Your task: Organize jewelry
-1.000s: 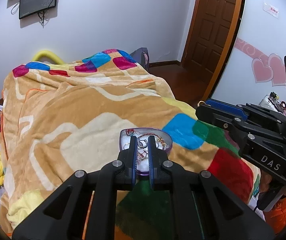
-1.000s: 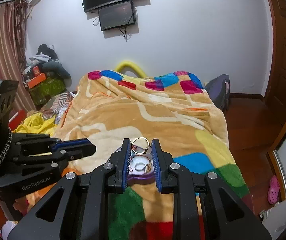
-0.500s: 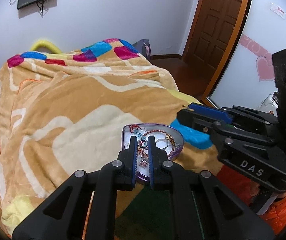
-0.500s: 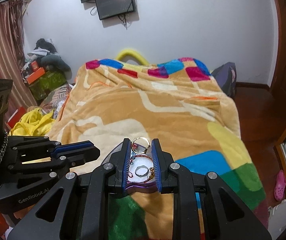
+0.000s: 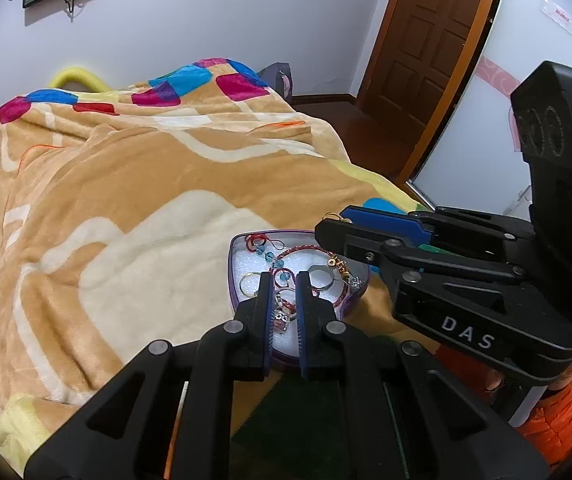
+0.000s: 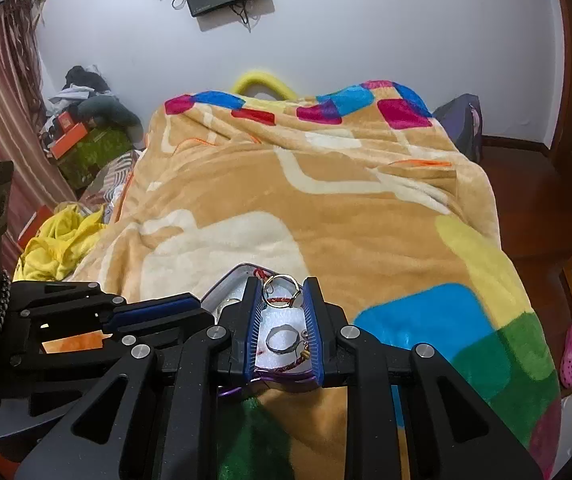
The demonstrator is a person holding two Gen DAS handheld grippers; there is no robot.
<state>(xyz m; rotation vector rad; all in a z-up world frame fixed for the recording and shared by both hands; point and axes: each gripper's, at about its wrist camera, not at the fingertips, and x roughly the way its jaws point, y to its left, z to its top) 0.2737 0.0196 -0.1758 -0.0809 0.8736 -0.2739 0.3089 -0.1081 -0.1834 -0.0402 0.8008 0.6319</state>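
Blanket; jewelry-filled tray

The only text that can be read is "DAS", in white capital letters, on the black body of the right tool as the left wrist view shows it. On the white wall near the door there is a small sign with red marks, but it is too small and blurred to read. In the right wrist view no letters or numbers can be read
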